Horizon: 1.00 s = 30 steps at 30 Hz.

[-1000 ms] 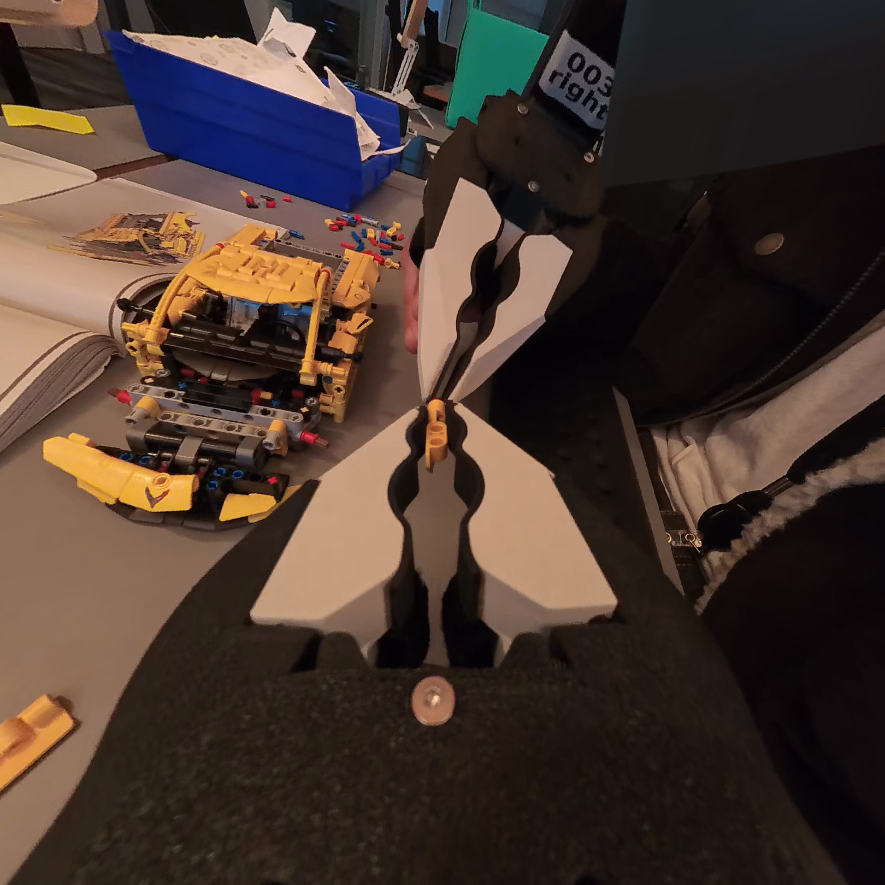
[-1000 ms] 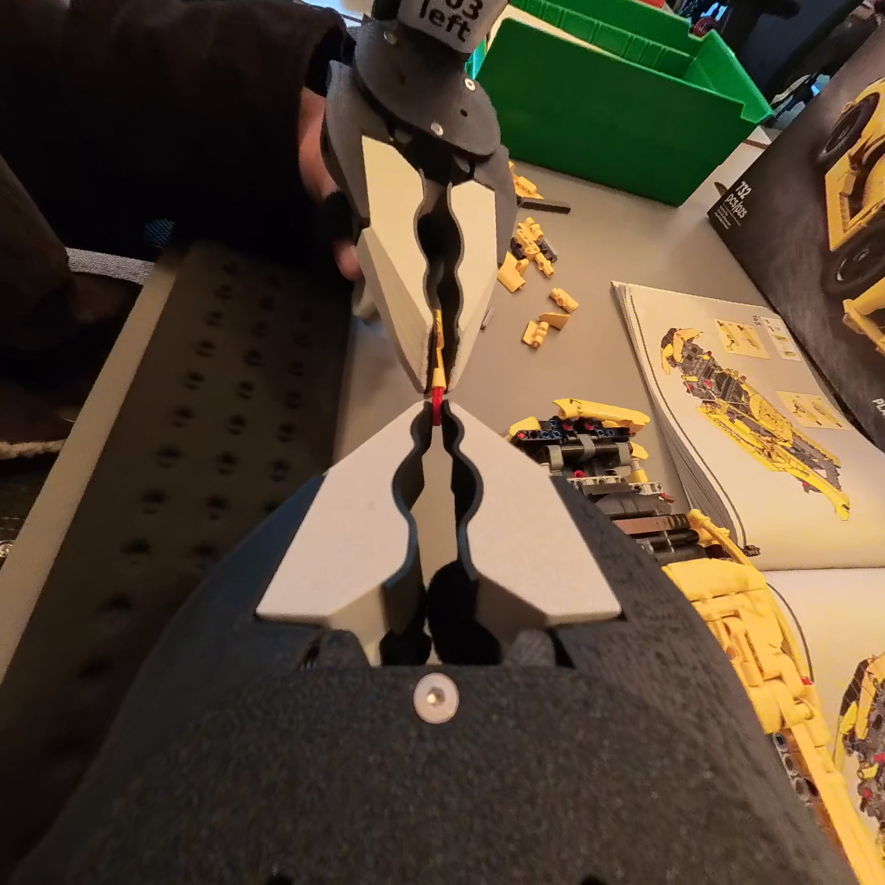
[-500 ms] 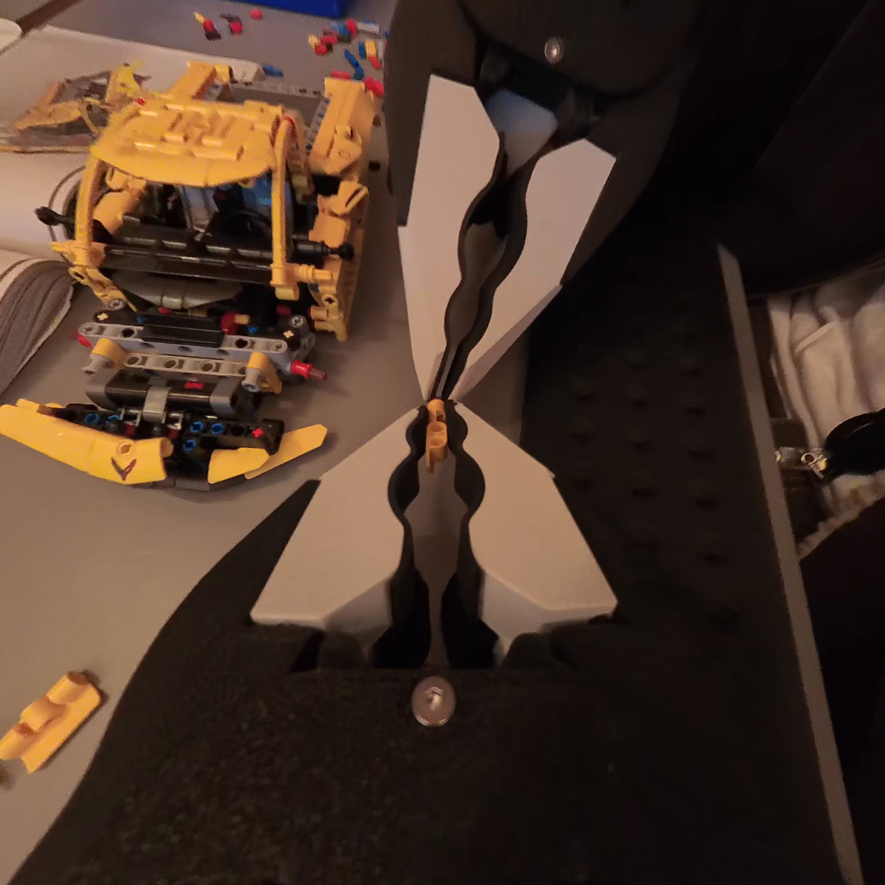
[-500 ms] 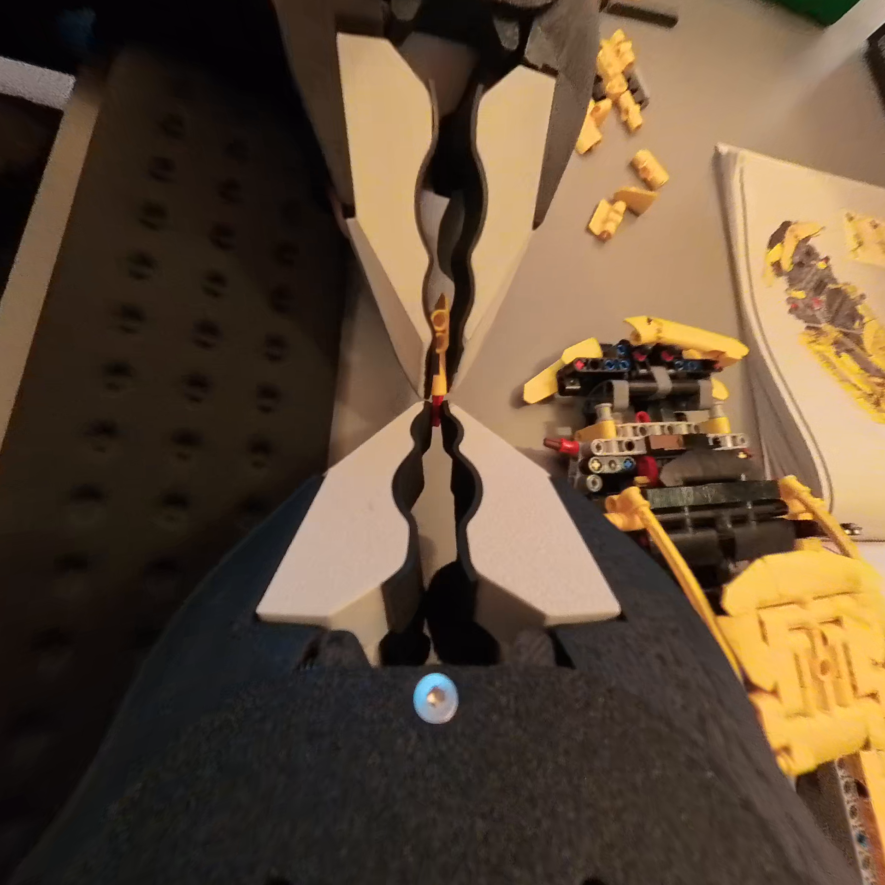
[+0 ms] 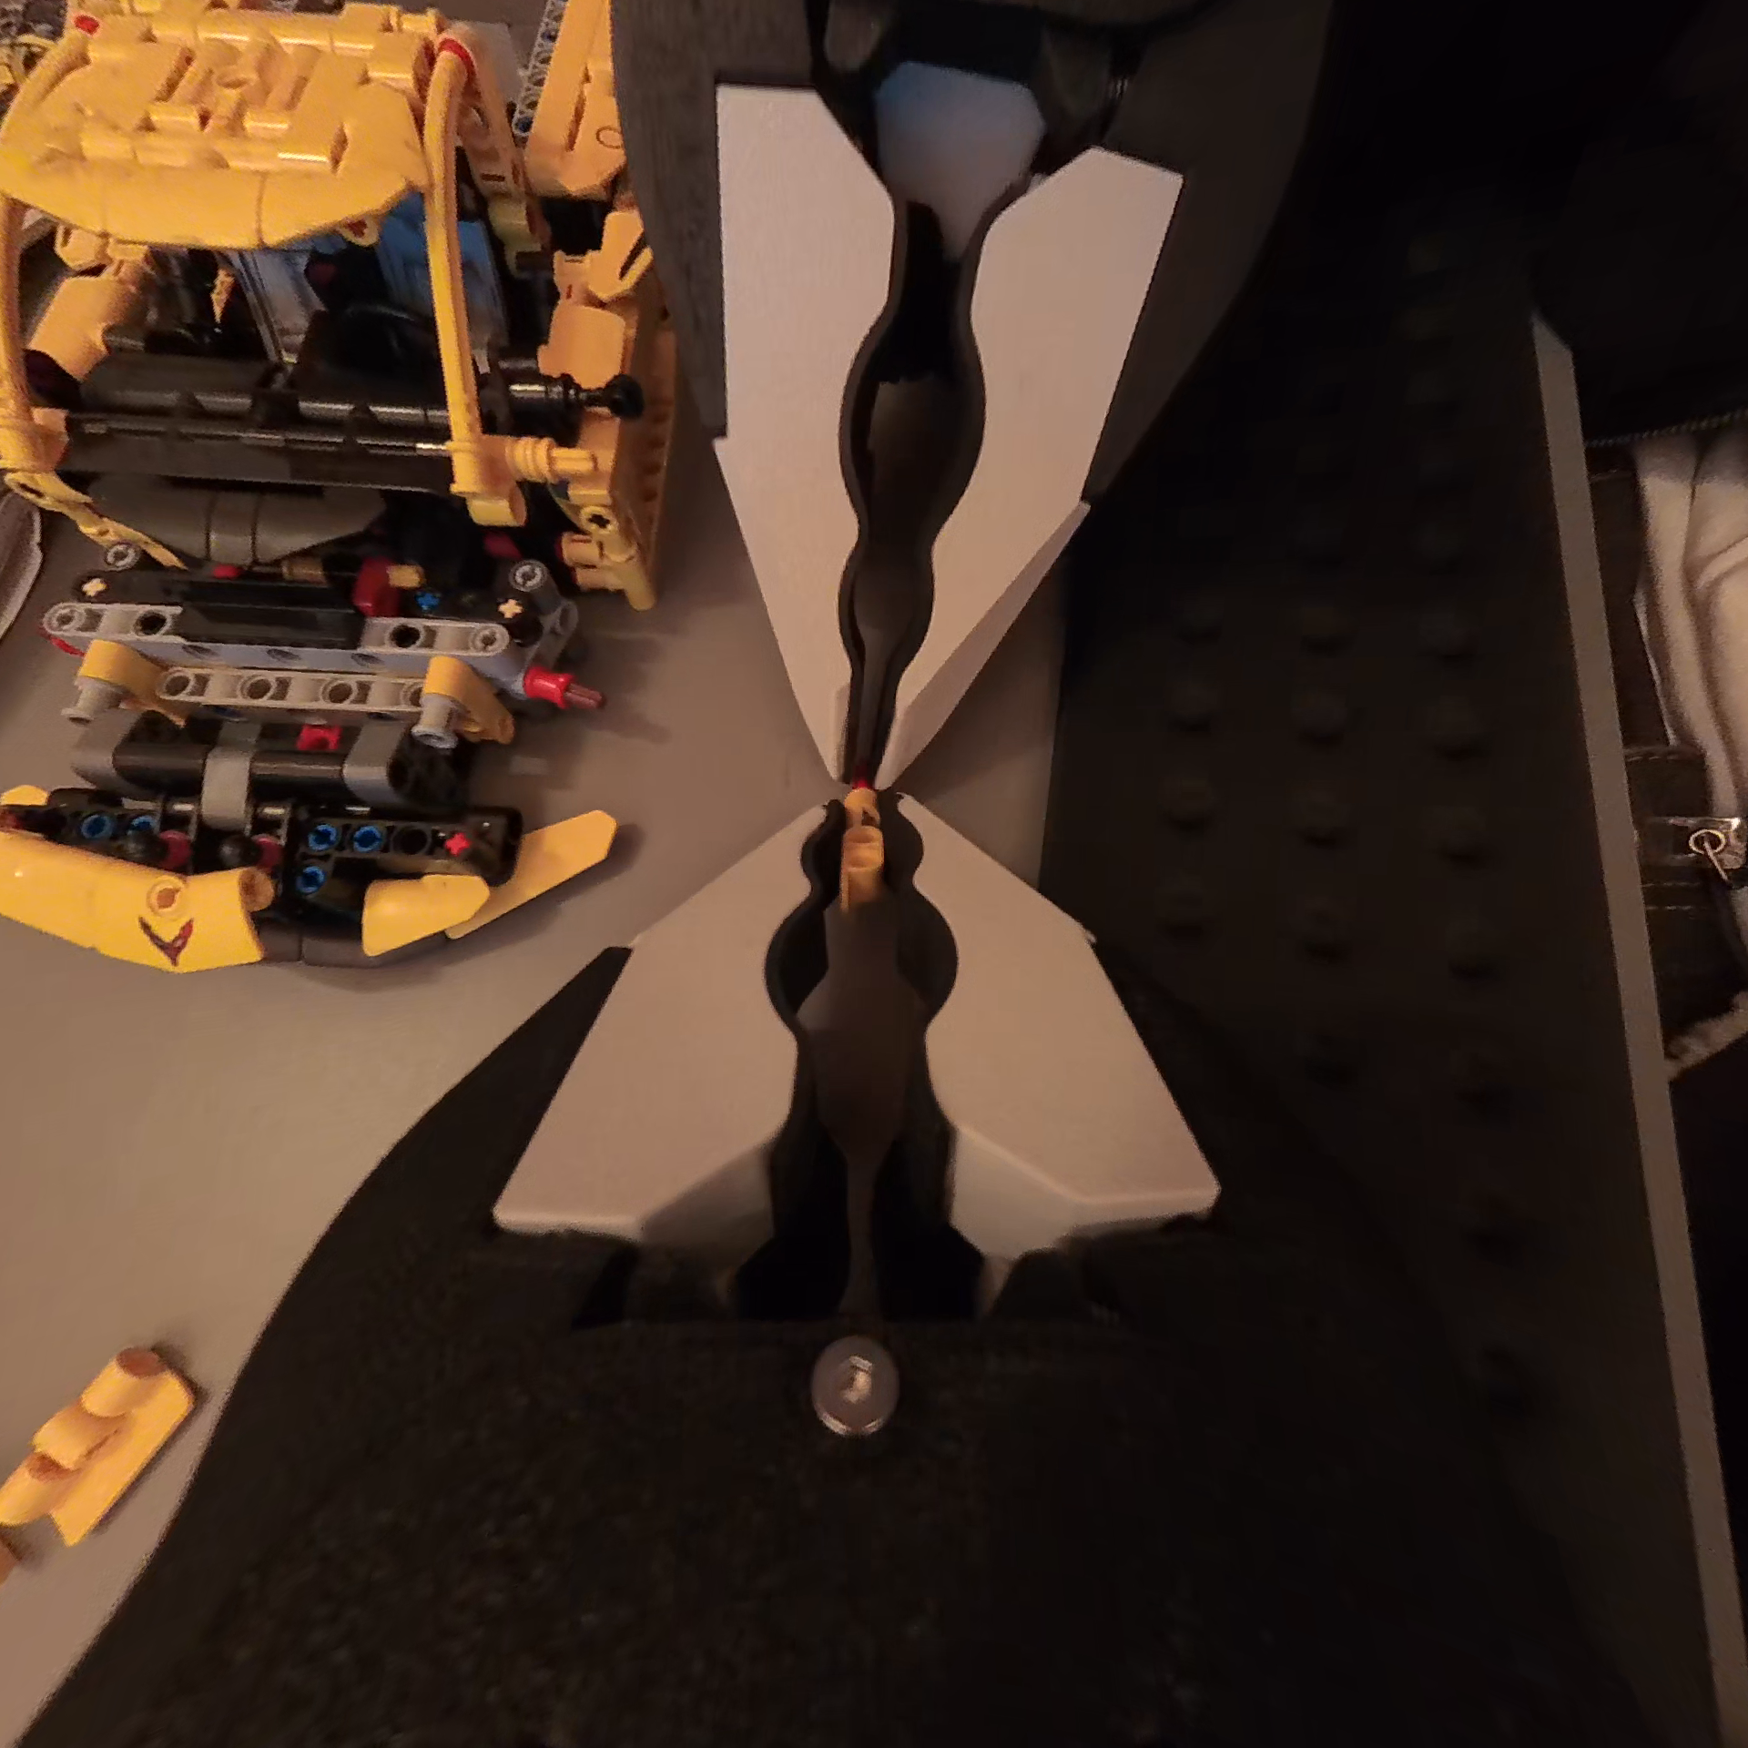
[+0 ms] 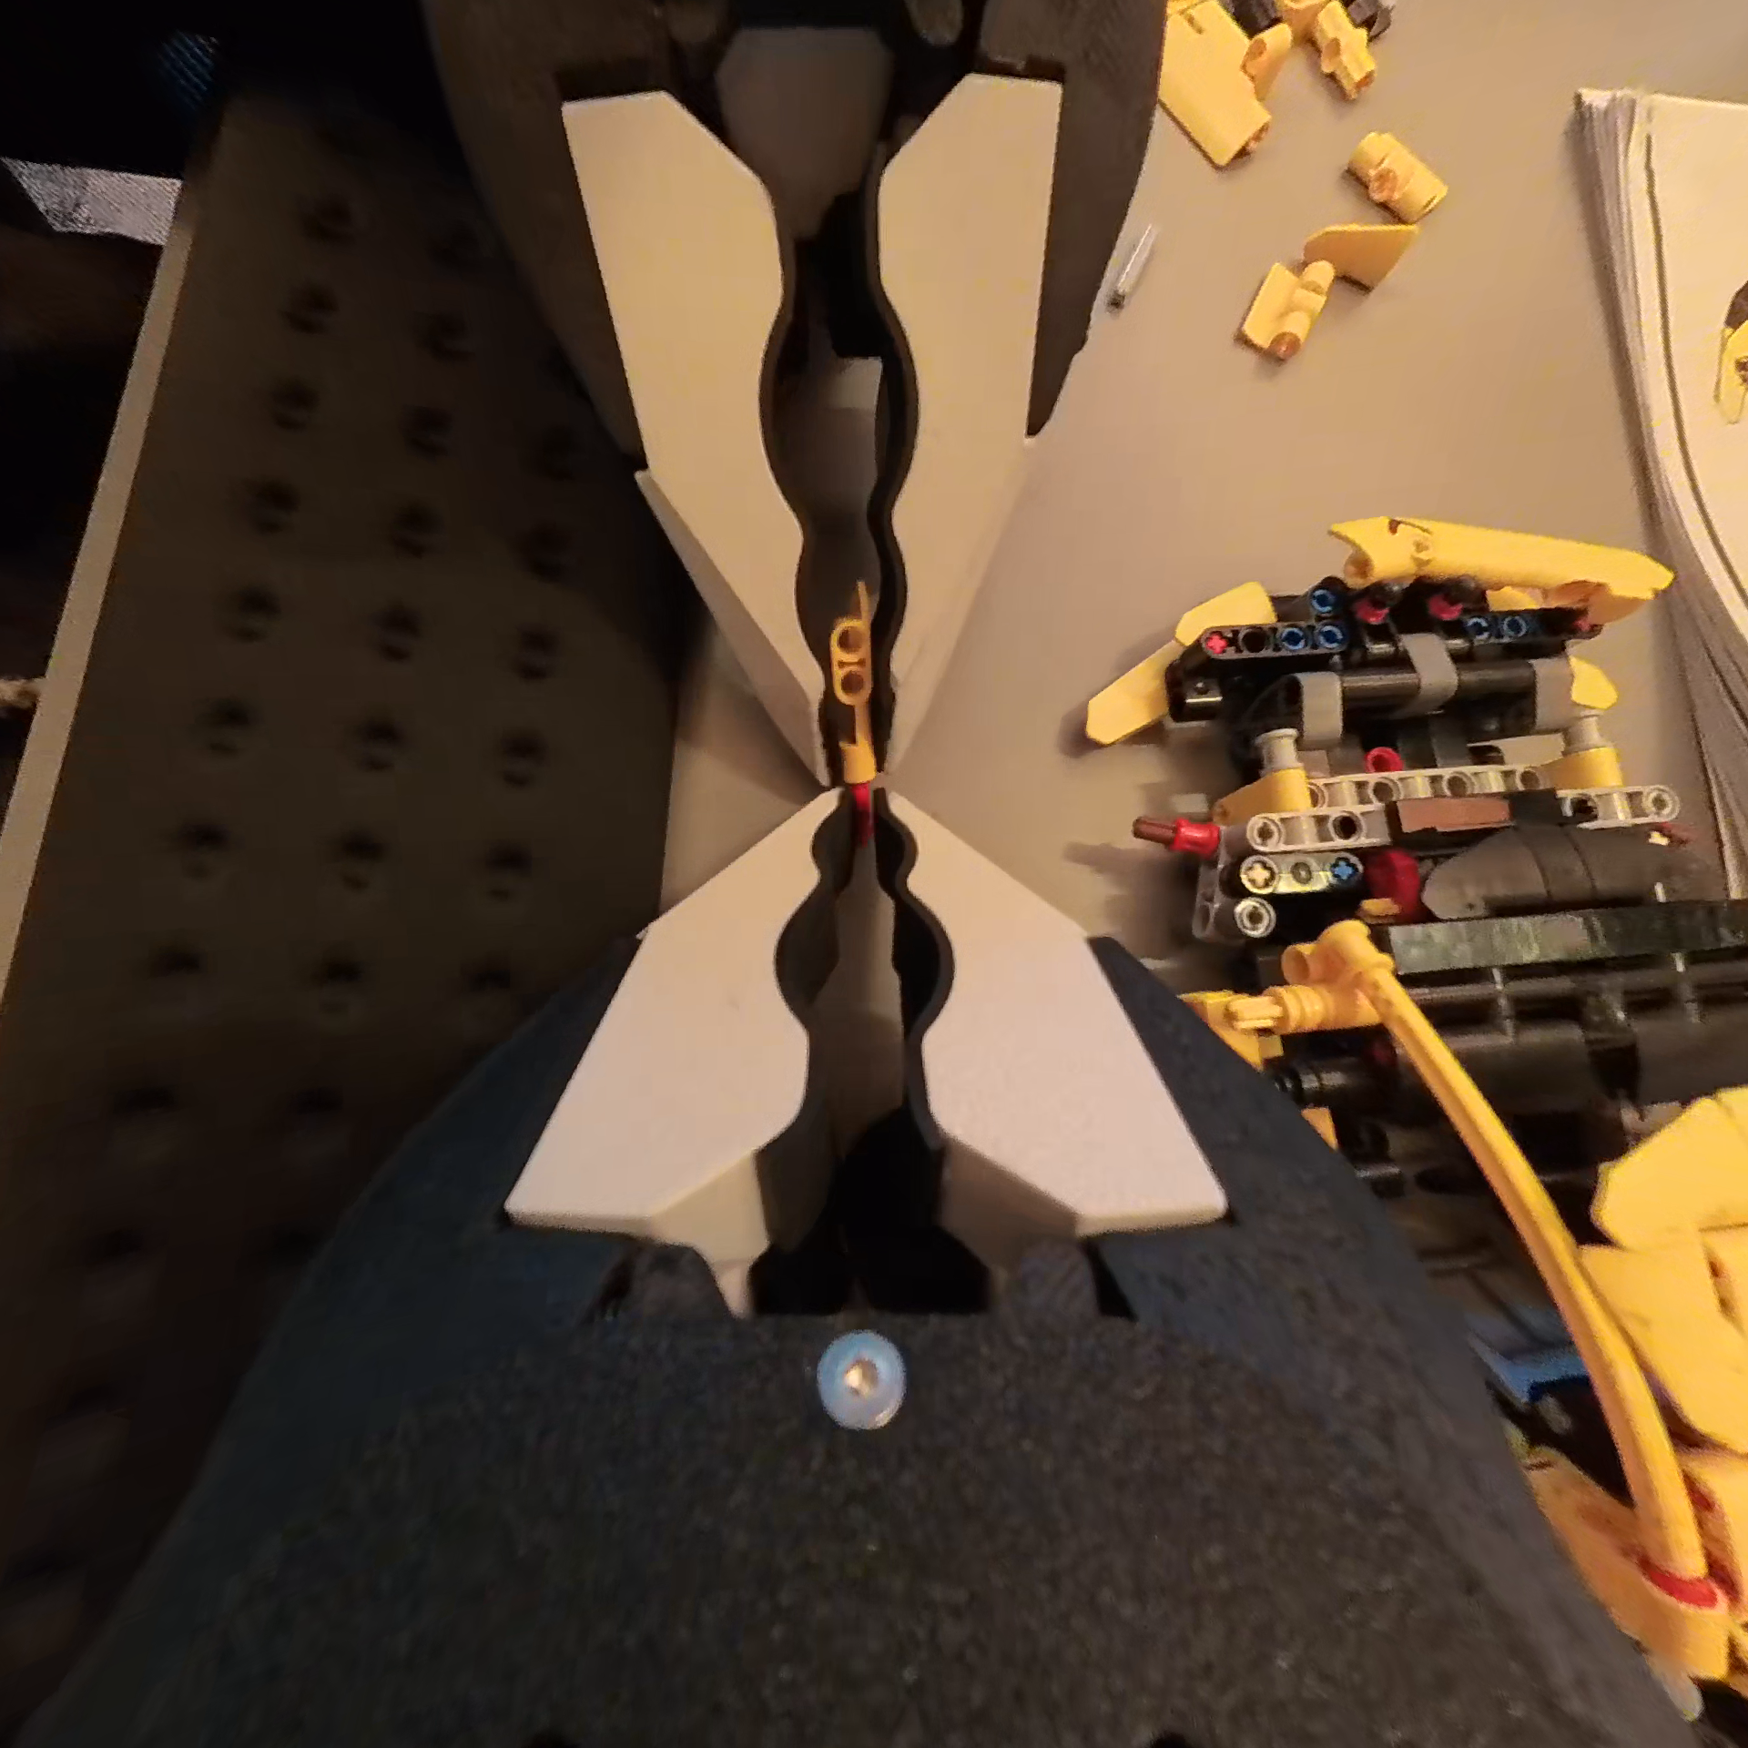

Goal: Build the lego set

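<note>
Far left of the left wrist view: a loose yellow part (image 5: 90,1447) near the frame edge, blurred. The yellow car model (image 5: 312,378) is cut off by the top and left edges; its front bumper section (image 5: 284,880) lies just nearer, whether joined or apart I cannot tell. Bare grey table (image 5: 312,1088) runs between model and grippers, the widest open room. Centre: left gripper (image 5: 863,804) jaws closed on a small yellow connector (image 5: 861,851), most of it sunk between the pads. Tip to tip with it, the right gripper (image 5: 865,771) comes from the far side, jaws closed on a red pin (image 5: 862,781); only a sliver shows here. Right: a dark studded mat (image 5: 1324,851) fills the ground to the table edge; dim, studs hard to make out. Right wrist view, left to right: same mat (image 6: 331,662), then the right gripper (image 6: 859,804) pinching the red pin (image 6: 864,815), which meets the connector (image 6: 854,681) held in the left gripper (image 6: 856,766); whether the pin is seated cannot be told. Beyond, the model (image 6: 1419,899) is blurred at the near right corner, loose yellow pieces (image 6: 1324,265) far right, and an instruction booklet (image 6: 1665,378) cut by the edge.
</note>
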### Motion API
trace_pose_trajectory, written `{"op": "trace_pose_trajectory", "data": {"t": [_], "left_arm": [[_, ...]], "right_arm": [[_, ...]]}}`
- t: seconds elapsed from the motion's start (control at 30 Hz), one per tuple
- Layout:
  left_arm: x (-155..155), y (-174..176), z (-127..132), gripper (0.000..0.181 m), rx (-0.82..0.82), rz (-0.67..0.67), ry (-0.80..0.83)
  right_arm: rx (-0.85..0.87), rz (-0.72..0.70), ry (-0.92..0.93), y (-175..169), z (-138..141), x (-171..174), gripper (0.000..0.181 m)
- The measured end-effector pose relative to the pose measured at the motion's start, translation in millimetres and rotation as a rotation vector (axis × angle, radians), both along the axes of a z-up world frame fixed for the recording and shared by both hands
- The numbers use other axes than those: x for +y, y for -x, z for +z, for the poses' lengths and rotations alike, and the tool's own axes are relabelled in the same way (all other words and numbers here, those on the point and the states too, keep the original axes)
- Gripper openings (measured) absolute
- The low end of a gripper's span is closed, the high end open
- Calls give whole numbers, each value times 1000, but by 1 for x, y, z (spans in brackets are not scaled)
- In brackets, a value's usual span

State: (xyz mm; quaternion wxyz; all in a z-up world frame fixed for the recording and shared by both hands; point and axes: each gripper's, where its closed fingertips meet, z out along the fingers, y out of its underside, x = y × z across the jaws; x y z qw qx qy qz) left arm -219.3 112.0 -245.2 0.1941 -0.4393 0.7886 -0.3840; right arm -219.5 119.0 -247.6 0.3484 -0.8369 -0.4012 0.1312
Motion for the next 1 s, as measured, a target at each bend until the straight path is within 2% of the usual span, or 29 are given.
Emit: {"op": "trace_pose_trajectory", "data": {"t": [0.27,0.67,0.8,1.0], "left_arm": [[0,0,0,7,3,-1,6],[-2,1,1,7,-12,-16,-7],[-2,0,22,7,-128,-18,50],[-6,1,23,7,-140,-42,42]], "right_arm": [[12,24,-5,-9,1,-5,10],[-38,73,-58,2,-5,-1,3],[66,60,-102,2,15,0,3],[88,73,-96,4,18,-3,1]]}}
